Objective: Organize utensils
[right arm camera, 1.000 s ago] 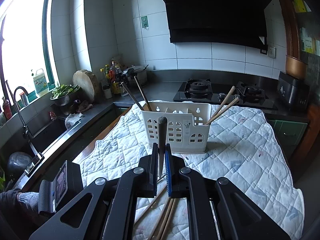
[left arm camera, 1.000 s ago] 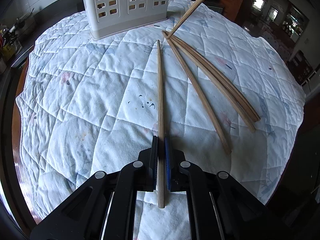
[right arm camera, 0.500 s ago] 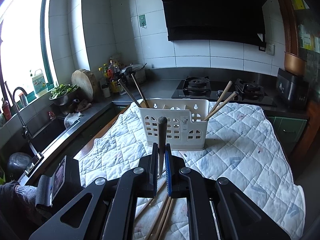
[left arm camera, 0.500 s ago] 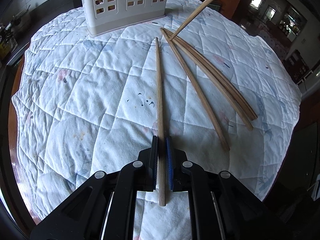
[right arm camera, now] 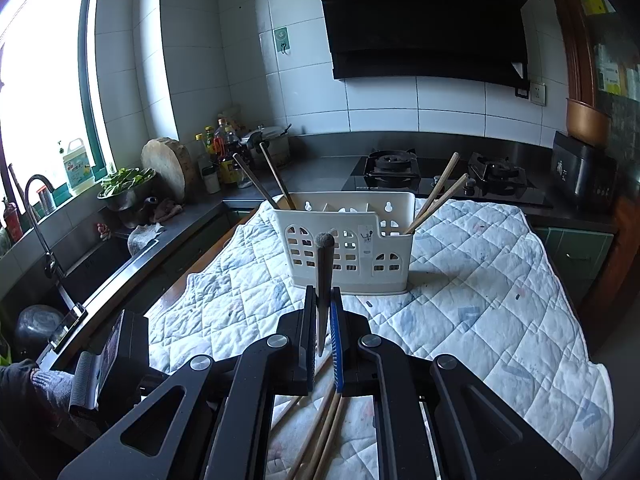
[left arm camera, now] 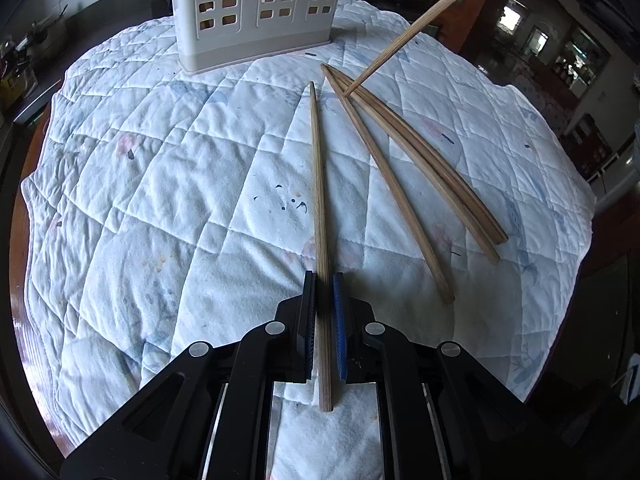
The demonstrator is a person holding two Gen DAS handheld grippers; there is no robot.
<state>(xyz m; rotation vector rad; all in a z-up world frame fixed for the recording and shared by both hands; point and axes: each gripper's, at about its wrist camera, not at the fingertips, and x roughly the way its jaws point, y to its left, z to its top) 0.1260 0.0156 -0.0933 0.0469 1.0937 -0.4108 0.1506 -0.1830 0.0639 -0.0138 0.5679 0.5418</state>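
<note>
Two grippers, each clamped on one chopstick: left gripper [left arm camera: 324,276] grips a chopstick [left arm camera: 319,184] lying on the quilt [left arm camera: 160,184] before the caddy [left arm camera: 256,12]; right gripper [right arm camera: 323,292] holds its chopstick [right arm camera: 324,268] raised, tilted, before the caddy.

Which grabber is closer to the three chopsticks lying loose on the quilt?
Probably the right. The right gripper hangs right over the three loose chopsticks, its held chopstick tipping down among them. The left gripper sits beside them, clamping another chopstick.
</note>
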